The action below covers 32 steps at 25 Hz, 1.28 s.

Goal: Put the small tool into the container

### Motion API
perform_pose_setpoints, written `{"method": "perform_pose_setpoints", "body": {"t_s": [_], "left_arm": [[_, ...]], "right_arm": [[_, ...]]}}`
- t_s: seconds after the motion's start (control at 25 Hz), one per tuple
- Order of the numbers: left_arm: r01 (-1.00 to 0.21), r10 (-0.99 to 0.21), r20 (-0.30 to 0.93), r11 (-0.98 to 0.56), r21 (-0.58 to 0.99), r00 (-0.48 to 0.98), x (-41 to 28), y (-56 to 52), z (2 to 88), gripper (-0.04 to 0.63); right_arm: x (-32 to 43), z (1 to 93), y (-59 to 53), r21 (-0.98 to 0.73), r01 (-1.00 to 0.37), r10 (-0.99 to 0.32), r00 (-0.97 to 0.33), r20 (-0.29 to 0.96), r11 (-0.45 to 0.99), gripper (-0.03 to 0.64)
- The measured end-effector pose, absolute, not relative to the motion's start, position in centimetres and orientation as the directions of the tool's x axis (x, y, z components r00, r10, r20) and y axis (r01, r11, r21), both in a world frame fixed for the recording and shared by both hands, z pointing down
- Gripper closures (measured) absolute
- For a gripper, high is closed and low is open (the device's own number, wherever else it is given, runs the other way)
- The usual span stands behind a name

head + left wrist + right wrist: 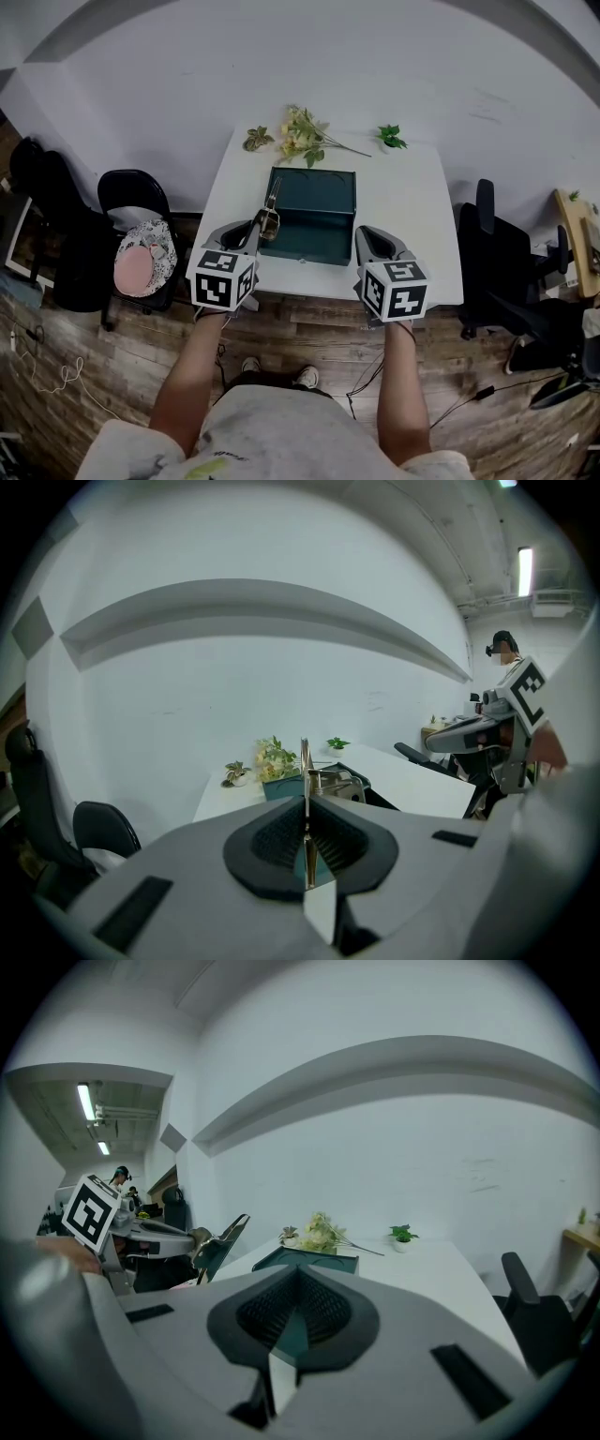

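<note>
A dark teal metal box, the container (310,202), lies open at the middle of the white table (408,211). My left gripper (255,228) is shut on a small metal plier-like tool (271,208), held just above the box's front left corner. In the left gripper view the tool (306,766) stands edge-on between the shut pads, with the container (283,787) behind it. My right gripper (373,240) hovers at the box's front right corner, shut with nothing in it. The right gripper view shows the container (307,1259) ahead and the left gripper (173,1235) with the tool at the left.
Yellow flowers (305,139) and two small green plants (391,137) (256,139) lie along the table's far edge. A black chair with a pink cushion (142,258) stands to the left, another black chair (497,258) to the right. The wall is close behind.
</note>
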State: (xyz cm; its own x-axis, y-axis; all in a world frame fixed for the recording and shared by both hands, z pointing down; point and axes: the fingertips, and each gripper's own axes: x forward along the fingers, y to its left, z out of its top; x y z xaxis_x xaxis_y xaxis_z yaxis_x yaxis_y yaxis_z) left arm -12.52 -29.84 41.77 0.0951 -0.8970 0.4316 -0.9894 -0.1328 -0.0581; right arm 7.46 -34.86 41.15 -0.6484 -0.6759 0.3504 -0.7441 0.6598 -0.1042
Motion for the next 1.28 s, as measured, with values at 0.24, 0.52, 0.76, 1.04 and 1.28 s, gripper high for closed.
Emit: {"method": "perform_pose_setpoints", "body": {"t_s": [0.24,0.52,0.76,1.04,1.28], "left_arm": [[-0.987,-0.897,0.429,-0.150,-0.061,0.110,-13.0,-30.1,41.7,0.584],[-0.977,-0.892,0.421,-0.204,-0.056,0.162,-14.1,-31.4,41.8,0.584],[-0.962,-0.881,0.416,-0.269,-0.043,0.227,-15.1,-32.6,42.0,0.584],[-0.946,-0.866,0.411,-0.323,-0.029,0.283,-16.1,-33.7,42.1,0.584],[-0.934,-0.855,0.419,-0.354,-0.038,0.307,-16.2,-33.9,42.5,0.584]], "right_arm": [[6.9,40.9,-35.0,-0.099,-0.752,-0.686,-0.640,0.347,0.652,0.612],[5.6,40.6,-35.5,-0.083,-0.781,-0.717,-0.605,0.347,0.620,0.612],[4.7,40.4,-35.6,-0.062,-0.820,-0.755,-0.552,0.355,0.570,0.612],[4.2,40.3,-35.5,-0.053,-0.855,-0.787,-0.497,0.364,0.515,0.612],[4.2,40.5,-34.8,-0.048,-0.867,-0.797,-0.477,0.371,0.496,0.612]]}}
